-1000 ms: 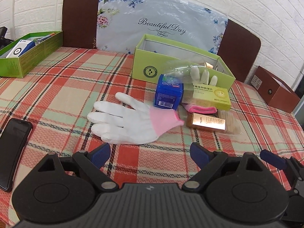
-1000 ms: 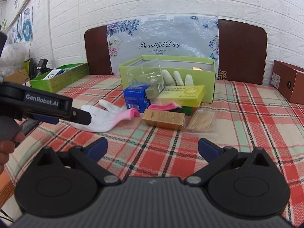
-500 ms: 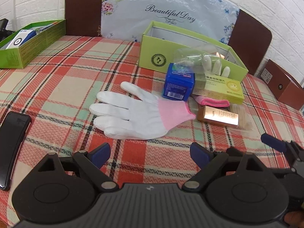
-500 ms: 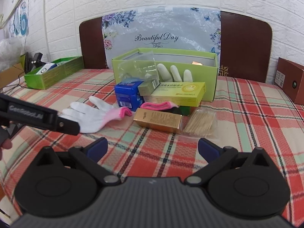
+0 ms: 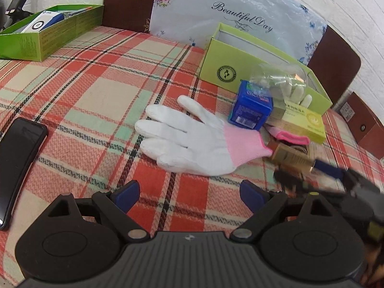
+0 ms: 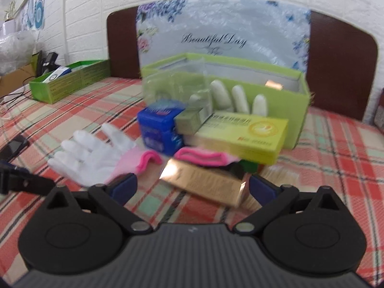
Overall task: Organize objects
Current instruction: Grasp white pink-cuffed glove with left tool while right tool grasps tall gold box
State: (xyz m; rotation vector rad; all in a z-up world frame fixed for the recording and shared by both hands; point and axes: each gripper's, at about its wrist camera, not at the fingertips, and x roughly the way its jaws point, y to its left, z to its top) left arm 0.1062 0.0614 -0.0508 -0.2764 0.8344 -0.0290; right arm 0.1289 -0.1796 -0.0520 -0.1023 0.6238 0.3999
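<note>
Most of the sorting looks undone: a white glove (image 5: 192, 141), blue box (image 5: 250, 111), yellow box (image 6: 242, 136) and gold box (image 6: 204, 183) lie loose on the plaid desk (image 5: 96, 91). The near green box (image 6: 297, 96) looks mostly unfilled; the far green tray (image 5: 45, 33) holds packets. Both the left gripper (image 5: 189, 192) and right gripper (image 6: 192, 187) hold nothing, jaws apart.

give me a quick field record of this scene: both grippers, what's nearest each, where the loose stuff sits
left gripper: open, empty, above the cloth
nearest left: white glove, flat, pink cuff toward the pile
right gripper: open, empty
nearest right: gold box, between the fingers, not gripped
pile: blue box, yellow box, in front of green box
phone: left edge of table
</note>
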